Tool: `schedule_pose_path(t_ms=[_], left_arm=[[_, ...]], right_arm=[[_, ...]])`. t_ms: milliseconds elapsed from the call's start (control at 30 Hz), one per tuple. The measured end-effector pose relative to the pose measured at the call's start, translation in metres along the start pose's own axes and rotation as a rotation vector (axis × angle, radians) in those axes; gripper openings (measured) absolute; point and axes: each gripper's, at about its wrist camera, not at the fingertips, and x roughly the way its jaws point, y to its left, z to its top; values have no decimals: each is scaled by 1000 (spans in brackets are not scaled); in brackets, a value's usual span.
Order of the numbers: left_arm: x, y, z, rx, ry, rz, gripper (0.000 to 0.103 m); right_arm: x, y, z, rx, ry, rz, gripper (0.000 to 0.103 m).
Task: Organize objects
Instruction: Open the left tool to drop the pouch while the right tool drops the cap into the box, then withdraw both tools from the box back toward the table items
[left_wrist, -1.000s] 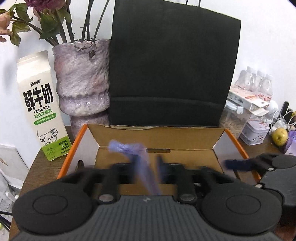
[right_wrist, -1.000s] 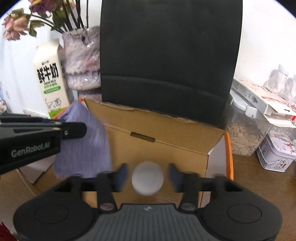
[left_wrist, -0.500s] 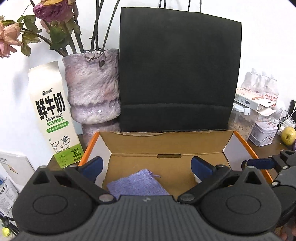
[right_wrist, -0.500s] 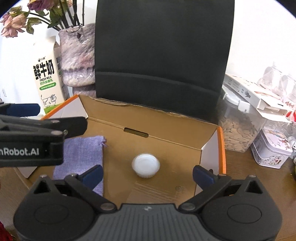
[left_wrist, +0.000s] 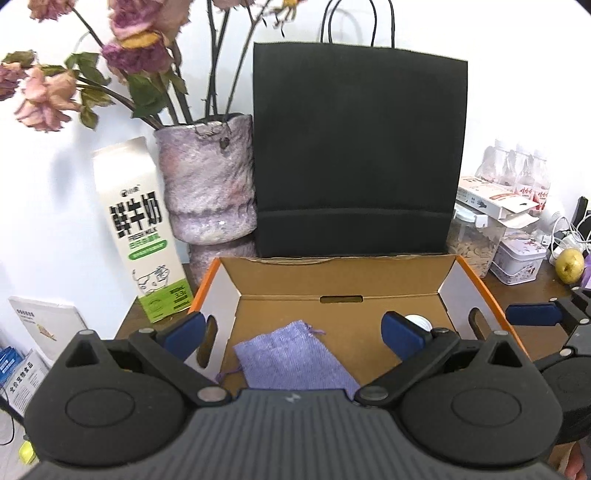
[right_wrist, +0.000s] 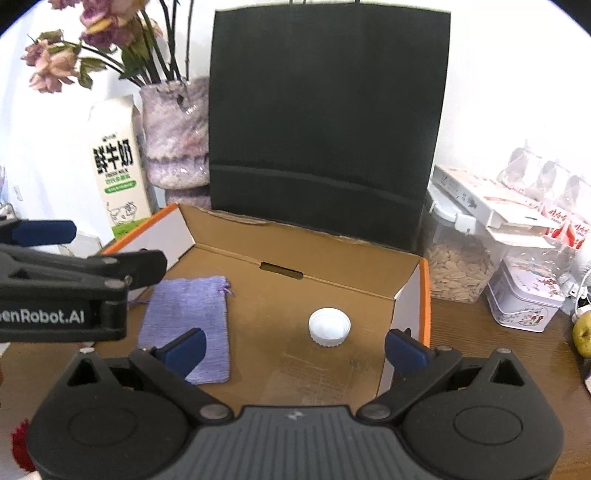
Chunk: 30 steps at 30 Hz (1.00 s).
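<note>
The purple pouch (right_wrist: 188, 325) lies flat at the cardboard box's (right_wrist: 295, 254) left end and the white cap (right_wrist: 329, 327) toward its right, kept apart; above the box, left hand-held gripper (left_wrist: 295, 330) and right hand-held gripper (right_wrist: 295, 349) gape wide, empty.

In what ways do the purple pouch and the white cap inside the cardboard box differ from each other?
The purple drawstring pouch is soft woven fabric, while the white cap is rigid ribbed plastic. The pouch is a flat rectangle; the cap is small and round. The pouch lies toward the left side of the cardboard box, the cap toward the right side. Both rest loose on the box floor, apart from each other, and no hand-held gripper is holding either.
</note>
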Motion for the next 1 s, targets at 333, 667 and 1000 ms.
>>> schedule_pose_path(t_ms=[333, 667, 1000], left_arm=[[-67, 2, -19, -15, -27, -2, 103], [-126, 7, -49, -38, -70, -6, 103], [-182, 17, -95, -55, -106, 0, 103]], right_arm=[[-63, 13, -18, 1, -56, 10, 103], [-122, 26, -57, 0, -106, 16, 103], [-175, 27, -112, 9, -167, 27, 103]])
